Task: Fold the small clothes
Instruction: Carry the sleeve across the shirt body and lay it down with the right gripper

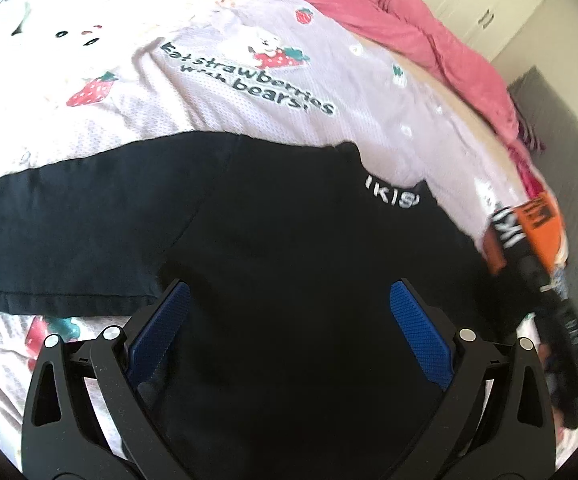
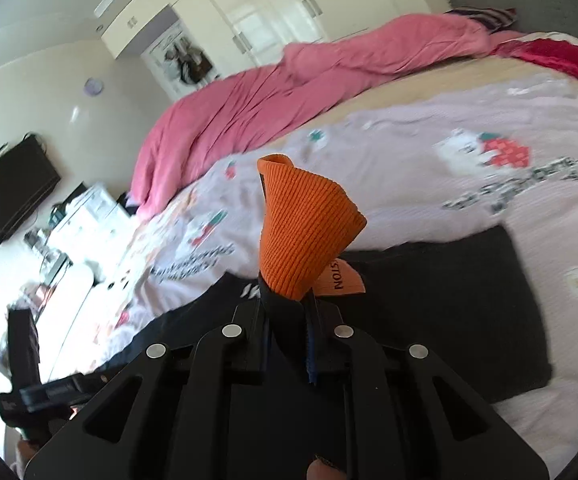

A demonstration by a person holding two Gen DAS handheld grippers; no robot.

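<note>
A black T-shirt (image 1: 281, 240) with small white lettering lies spread on a bed sheet; it also shows in the right wrist view (image 2: 449, 300). My left gripper (image 1: 289, 308) is open and empty, hovering over the shirt's body, blue pads wide apart. My right gripper (image 2: 289, 300) is shut on a black garment with an orange ribbed cuff (image 2: 309, 232) that sticks up past the fingertips. That orange and black garment also shows at the right of the left wrist view (image 1: 529, 232).
The pale sheet (image 1: 249, 92) has strawberry and bear prints. A pink duvet (image 2: 269, 96) is bunched along the far side of the bed. White wardrobes (image 2: 289, 12) stand behind. A wall TV (image 2: 13, 188) and cluttered shelves are at left.
</note>
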